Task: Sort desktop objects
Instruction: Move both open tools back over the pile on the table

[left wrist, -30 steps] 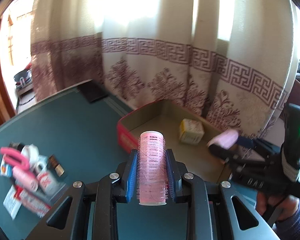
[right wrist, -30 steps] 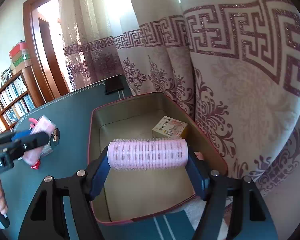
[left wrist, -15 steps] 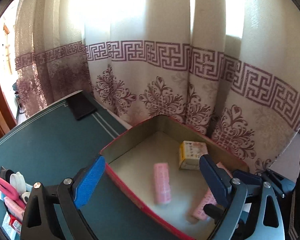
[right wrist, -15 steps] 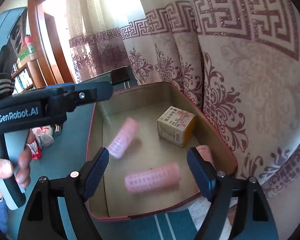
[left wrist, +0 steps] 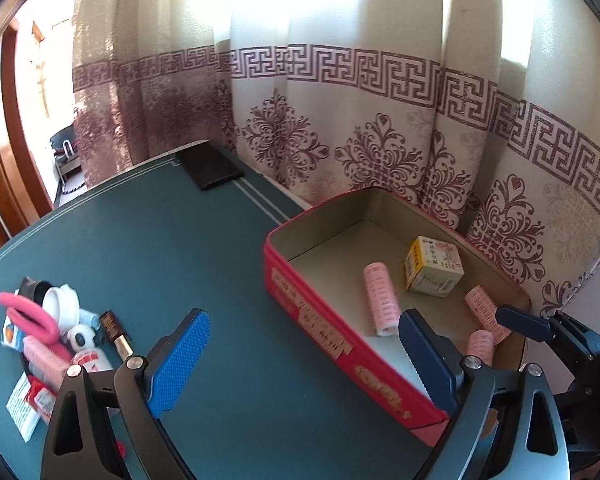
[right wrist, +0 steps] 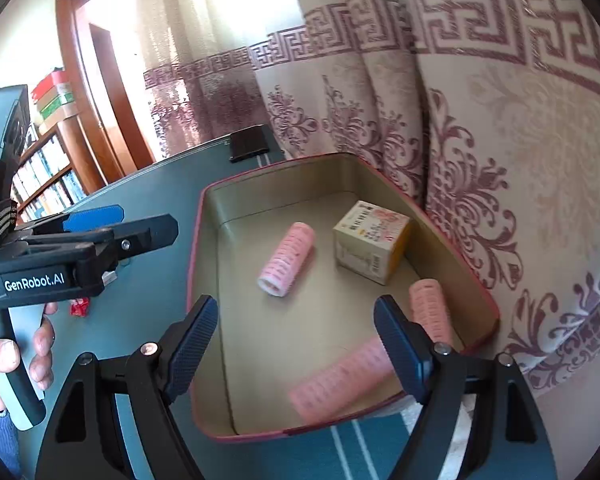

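A red tin box (left wrist: 312,320) (right wrist: 198,264) with a beige inside stands on the green table by the curtain. Three pink hair rollers lie in it, one in the middle (right wrist: 286,260), one at the right wall (right wrist: 430,308) and one near the front (right wrist: 340,380), beside a small yellow-white carton (right wrist: 370,246). My right gripper (right wrist: 296,328) hangs open over the box's near end, nothing between its fingers. My left gripper (left wrist: 300,344) is open too, above the box's long left wall. A pile of small items, among them a pink clip (left wrist: 28,314) and a white lid (left wrist: 62,306), lies at the left.
A black flat case (left wrist: 210,168) lies at the table's far edge. The patterned curtain (left wrist: 380,140) hangs right behind the box. A person's hand (right wrist: 4,356) holds the left gripper's handle. Bookshelves (right wrist: 48,184) stand beyond the table (left wrist: 160,248).
Both grippers opened and let go of their pink rollers, which now lie in the box. The left gripper has since drawn left, off the box's middle toward its left wall.
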The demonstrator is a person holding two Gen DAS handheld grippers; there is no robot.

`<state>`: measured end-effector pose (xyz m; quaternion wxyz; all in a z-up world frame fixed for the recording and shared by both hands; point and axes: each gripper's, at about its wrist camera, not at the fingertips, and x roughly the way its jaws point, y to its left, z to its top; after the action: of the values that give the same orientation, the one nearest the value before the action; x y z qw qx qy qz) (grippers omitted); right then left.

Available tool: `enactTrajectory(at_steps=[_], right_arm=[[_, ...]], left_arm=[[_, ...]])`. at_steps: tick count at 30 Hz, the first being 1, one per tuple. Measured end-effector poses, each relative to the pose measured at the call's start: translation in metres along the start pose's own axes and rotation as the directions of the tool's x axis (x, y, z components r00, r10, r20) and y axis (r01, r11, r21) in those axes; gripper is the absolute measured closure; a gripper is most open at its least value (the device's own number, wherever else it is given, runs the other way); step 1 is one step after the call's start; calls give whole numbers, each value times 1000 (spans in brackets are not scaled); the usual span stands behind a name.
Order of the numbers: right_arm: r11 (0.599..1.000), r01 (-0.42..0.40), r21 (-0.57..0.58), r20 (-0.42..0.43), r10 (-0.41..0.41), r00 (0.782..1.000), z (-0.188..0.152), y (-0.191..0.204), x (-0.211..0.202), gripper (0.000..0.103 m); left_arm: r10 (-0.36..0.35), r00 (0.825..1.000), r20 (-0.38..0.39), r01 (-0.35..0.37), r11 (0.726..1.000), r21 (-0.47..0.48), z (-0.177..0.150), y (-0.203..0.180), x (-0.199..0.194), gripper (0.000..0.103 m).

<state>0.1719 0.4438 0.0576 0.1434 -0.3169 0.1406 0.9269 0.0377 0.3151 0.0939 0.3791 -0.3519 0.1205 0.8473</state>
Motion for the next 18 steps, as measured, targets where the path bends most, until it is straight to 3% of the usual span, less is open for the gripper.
enactTrajectory(at_steps=[8, 10, 18], right_arm=[[999, -31, -40, -7, 31, 1000, -2, 27, 3, 20], [997, -44, -56, -7, 44, 999, -2, 36, 4, 20], [986, -114, -120, -23, 112, 993, -2, 81, 11, 20]], left_arm=[[67, 998, -4, -67, 994, -86, -21, 43, -23, 6], [88, 996, -8, -88, 990, -114, -29, 58, -29, 1], [206, 978, -40, -210, 949, -235, -66, 129, -57, 1]])
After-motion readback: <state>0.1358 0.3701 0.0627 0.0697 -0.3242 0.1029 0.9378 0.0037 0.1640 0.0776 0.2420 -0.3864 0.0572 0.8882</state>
